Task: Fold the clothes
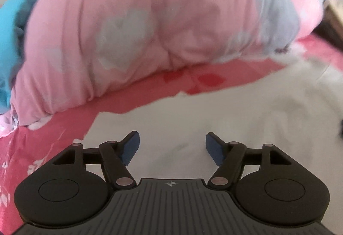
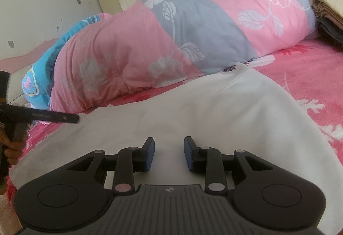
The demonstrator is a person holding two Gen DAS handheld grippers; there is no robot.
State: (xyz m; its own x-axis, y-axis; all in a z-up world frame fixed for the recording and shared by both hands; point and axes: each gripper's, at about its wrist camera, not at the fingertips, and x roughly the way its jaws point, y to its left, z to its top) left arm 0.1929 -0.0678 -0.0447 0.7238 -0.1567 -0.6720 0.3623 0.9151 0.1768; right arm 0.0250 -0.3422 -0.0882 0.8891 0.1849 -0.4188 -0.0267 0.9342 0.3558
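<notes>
Lying flat on the pink bedsheet (image 2: 300, 76), the white garment (image 2: 193, 106) sits just in front of the rolled quilt (image 2: 171, 31). The left gripper (image 1: 172, 146) hovers over the cloth, jaws spread wide, nothing between them. The right gripper (image 2: 169, 153) stands partly spread above the garment, gripping nothing.

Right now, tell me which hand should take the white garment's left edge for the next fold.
Left, probably. The left gripper sits open at the white garment's left edge; the right gripper hovers mid-cloth, jaws apart and empty.
</notes>
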